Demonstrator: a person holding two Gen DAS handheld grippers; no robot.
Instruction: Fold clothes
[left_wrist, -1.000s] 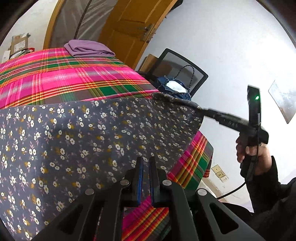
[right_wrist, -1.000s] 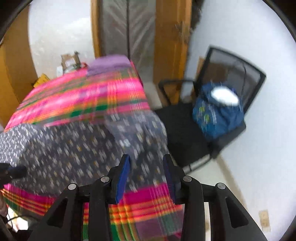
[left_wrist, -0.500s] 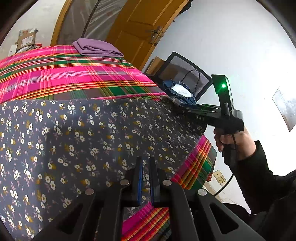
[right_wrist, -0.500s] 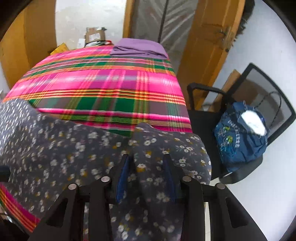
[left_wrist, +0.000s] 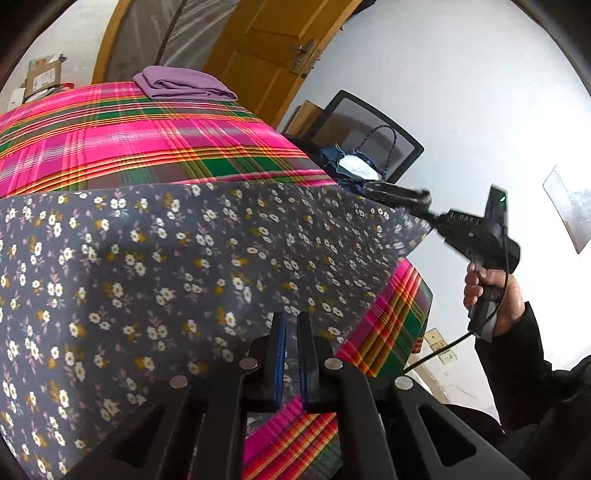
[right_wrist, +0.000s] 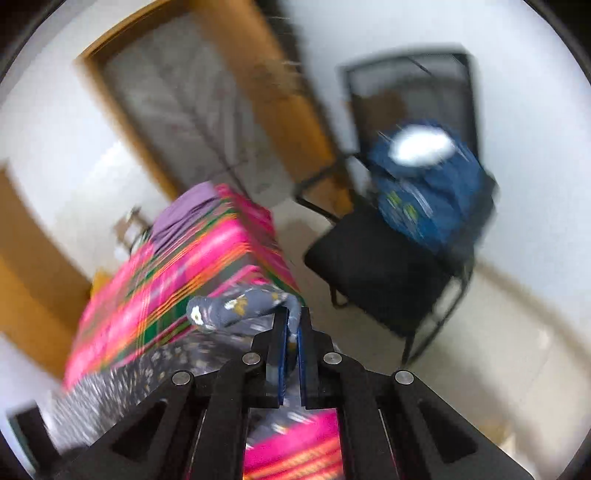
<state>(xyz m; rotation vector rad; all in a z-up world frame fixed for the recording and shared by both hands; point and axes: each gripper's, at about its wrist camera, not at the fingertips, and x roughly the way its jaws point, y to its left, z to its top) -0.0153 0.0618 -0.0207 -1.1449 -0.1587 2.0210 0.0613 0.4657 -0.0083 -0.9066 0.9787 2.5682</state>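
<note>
A dark grey floral garment (left_wrist: 166, 258) lies spread over the near end of a table under a pink plaid cloth (left_wrist: 110, 140). At the bottom of the left wrist view, my left gripper (left_wrist: 291, 326) is shut on the garment's near edge. My right gripper (left_wrist: 373, 192) is at the garment's far right corner, held by a person's hand (left_wrist: 487, 291). In the blurred right wrist view, the right gripper (right_wrist: 293, 319) has its jaws closing. Their blue pads pinch a bunched fold of the floral garment (right_wrist: 236, 306) above the table's edge (right_wrist: 184, 266).
A folded purple cloth (left_wrist: 181, 86) lies at the table's far end. Right of the table stands a black mesh chair (right_wrist: 380, 273) carrying a blue bag (right_wrist: 424, 184). A wooden door (left_wrist: 266, 48) and white wall are behind. Boxes (left_wrist: 44, 72) sit far left.
The right gripper's jaws, open before, have come together on the garment's corner. That gripper has rolled and swung toward the chair, lifting the corner. The left gripper has kept still.
</note>
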